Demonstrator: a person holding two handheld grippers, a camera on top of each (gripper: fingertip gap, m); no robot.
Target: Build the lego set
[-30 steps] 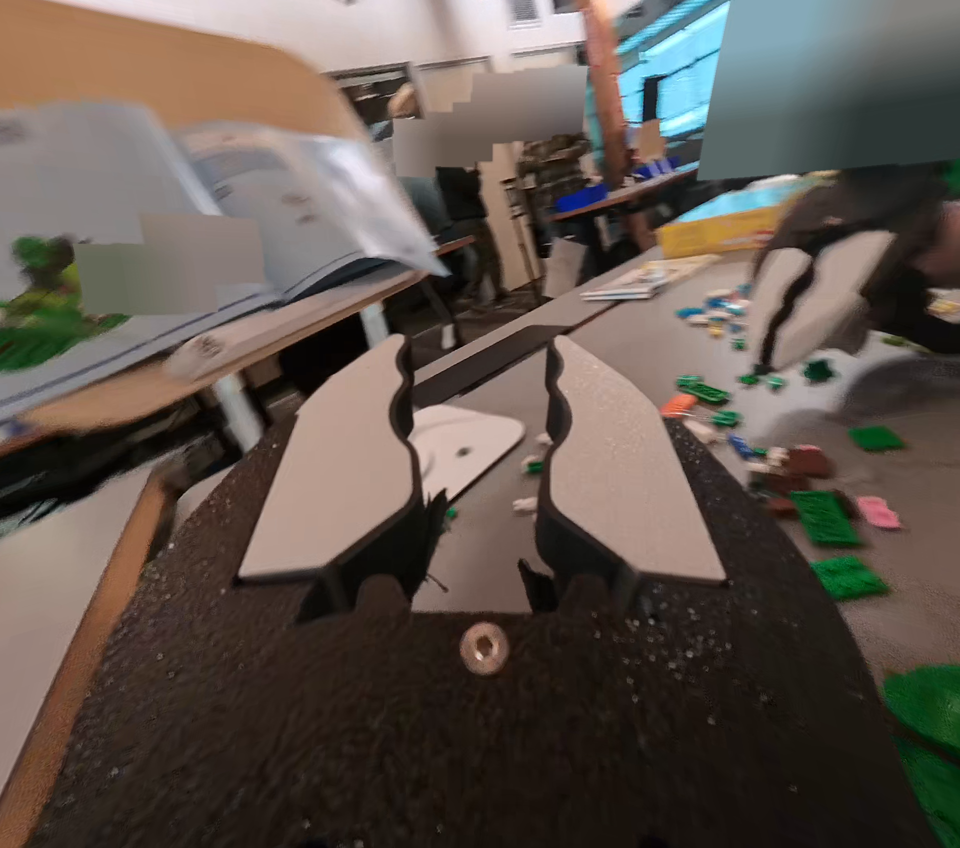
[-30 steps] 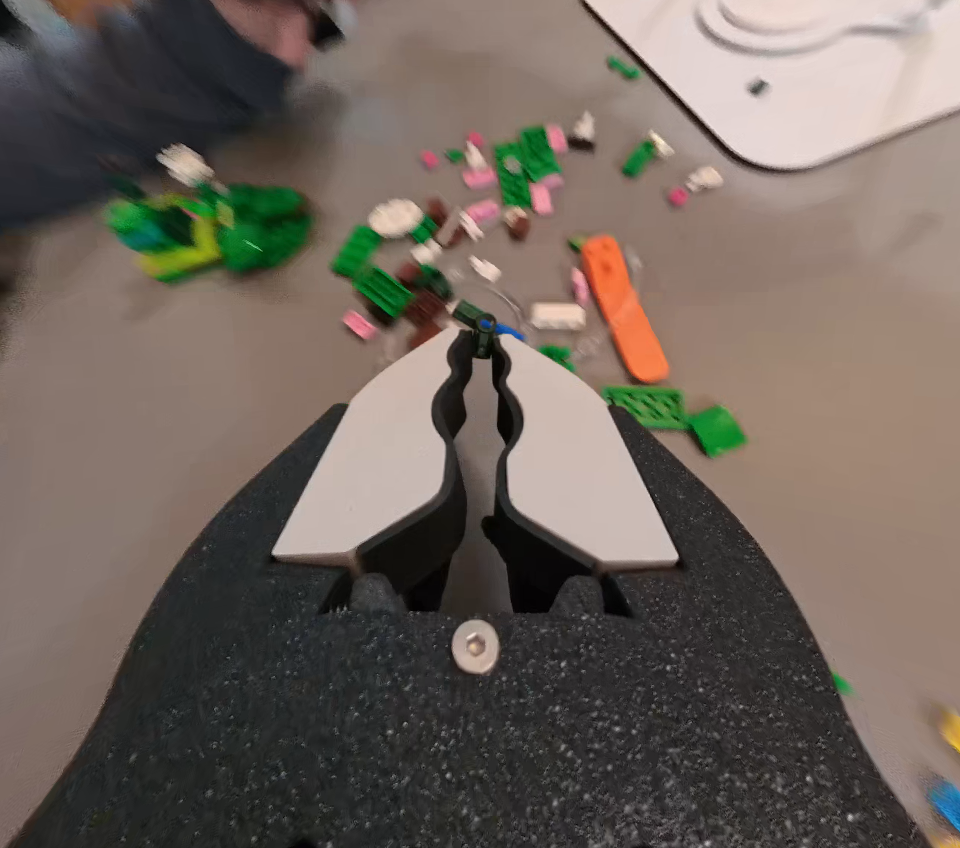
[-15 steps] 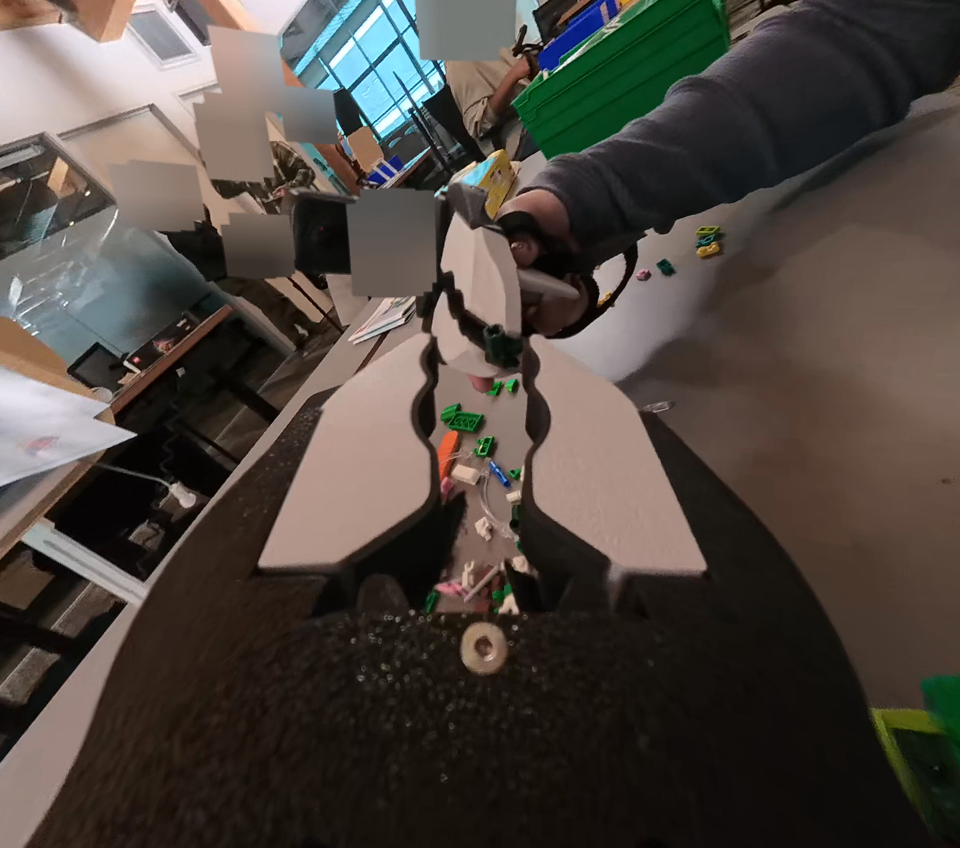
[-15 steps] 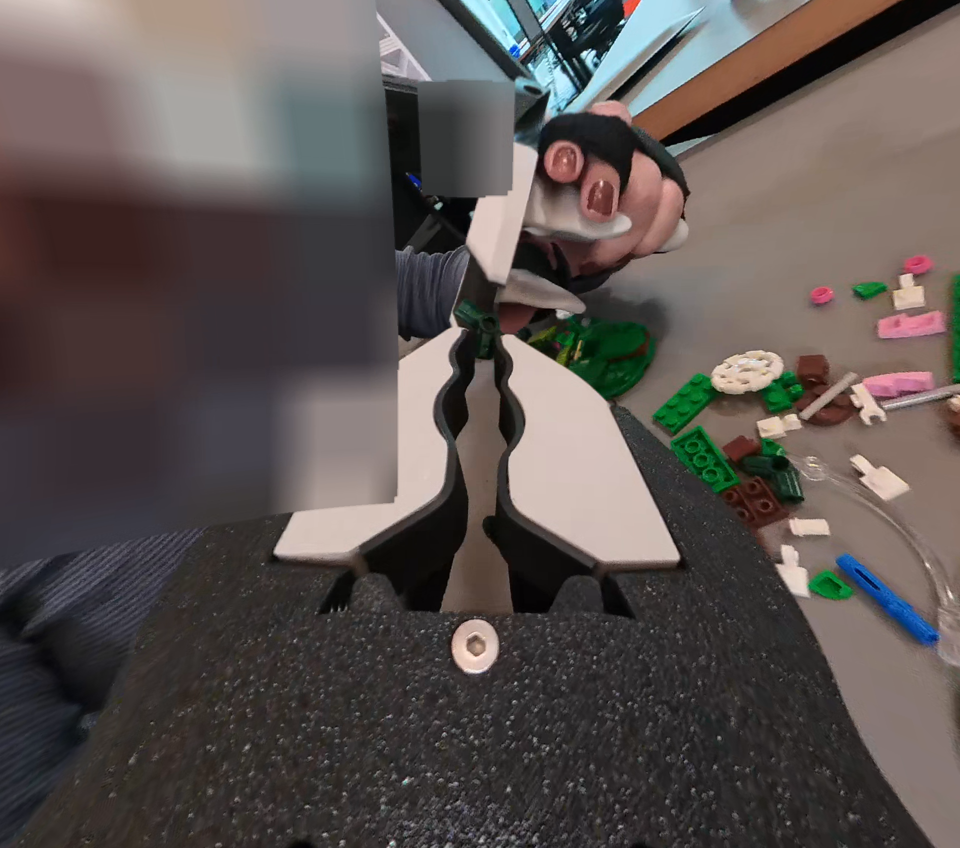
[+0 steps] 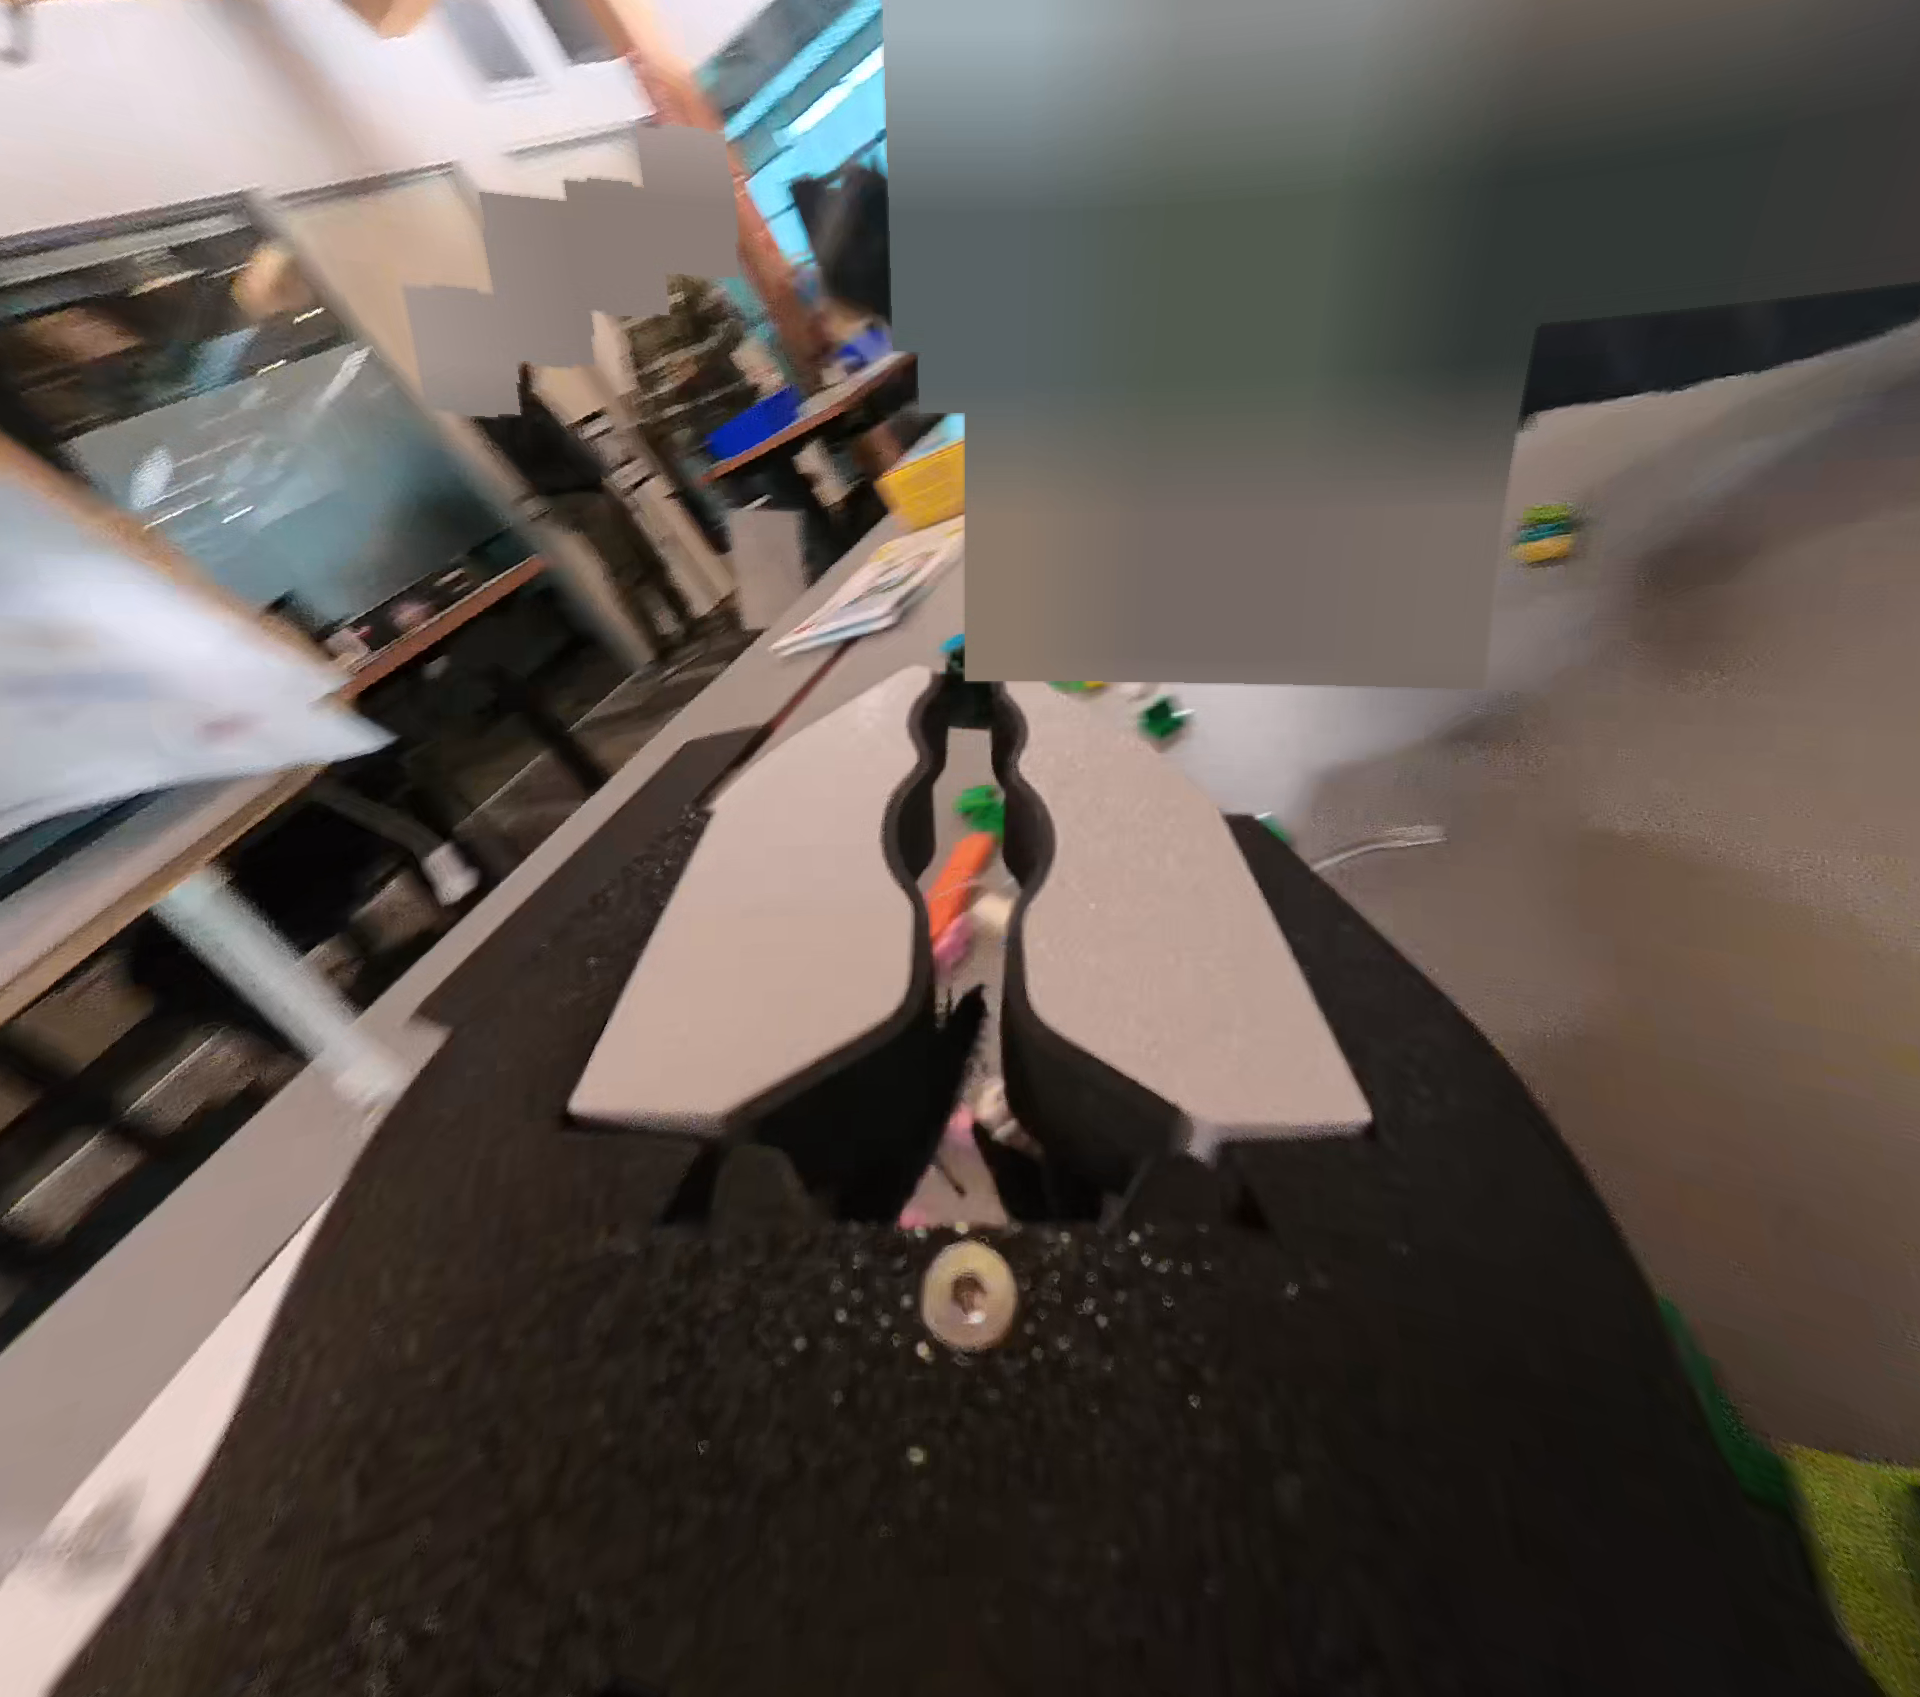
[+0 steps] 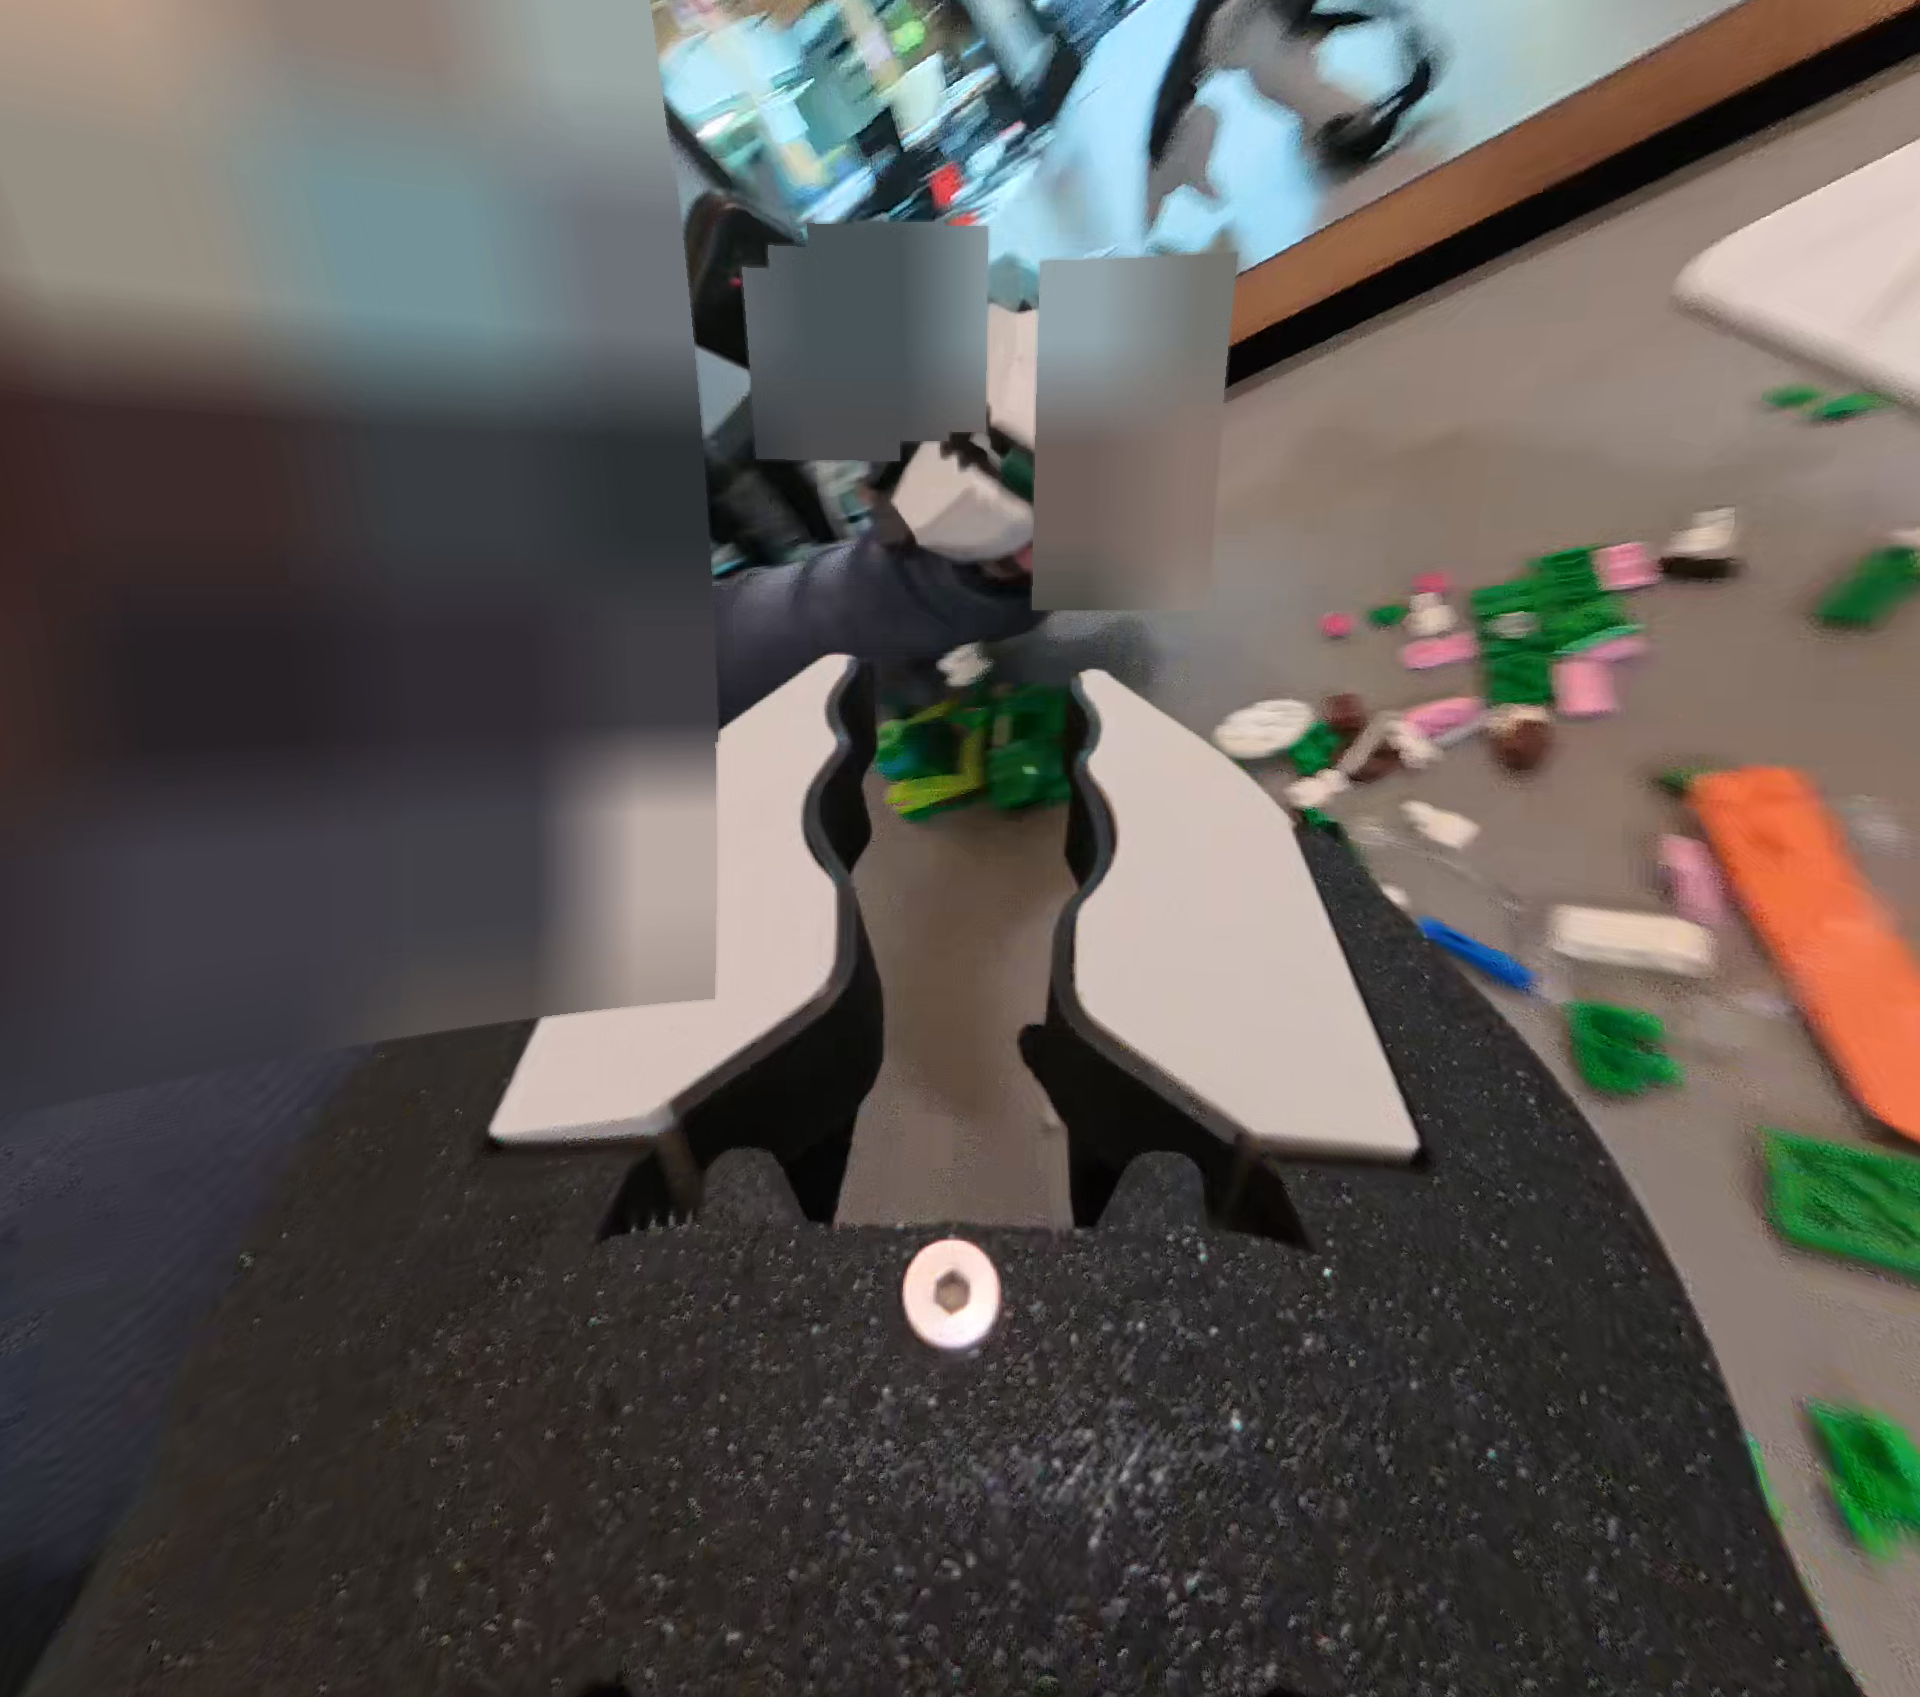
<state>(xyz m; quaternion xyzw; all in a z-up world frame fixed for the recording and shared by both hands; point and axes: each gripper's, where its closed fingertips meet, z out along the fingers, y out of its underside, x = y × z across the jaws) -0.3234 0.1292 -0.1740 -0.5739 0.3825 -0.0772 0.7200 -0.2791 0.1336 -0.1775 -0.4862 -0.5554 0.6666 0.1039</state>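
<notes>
My left gripper is shut on a small dark green lego piece pinched at its fingertips, held up above the grey table. My right gripper is open and empty, with a wide gap between its jaws. Through that gap I see a partly built green and yellow lego model on the table. The left gripper also shows farther off in the right wrist view, partly hidden by mosaic patches. Both views are blurred by motion.
Loose green, pink, white and brown bricks lie right of the right gripper, with an orange brick separator and a blue pin. A white stand base is at the far right. An open booklet stands at the left.
The right gripper has let go of the dark green piece and opened. The left gripper has shut on that piece. Both grippers have swung away from each other.
</notes>
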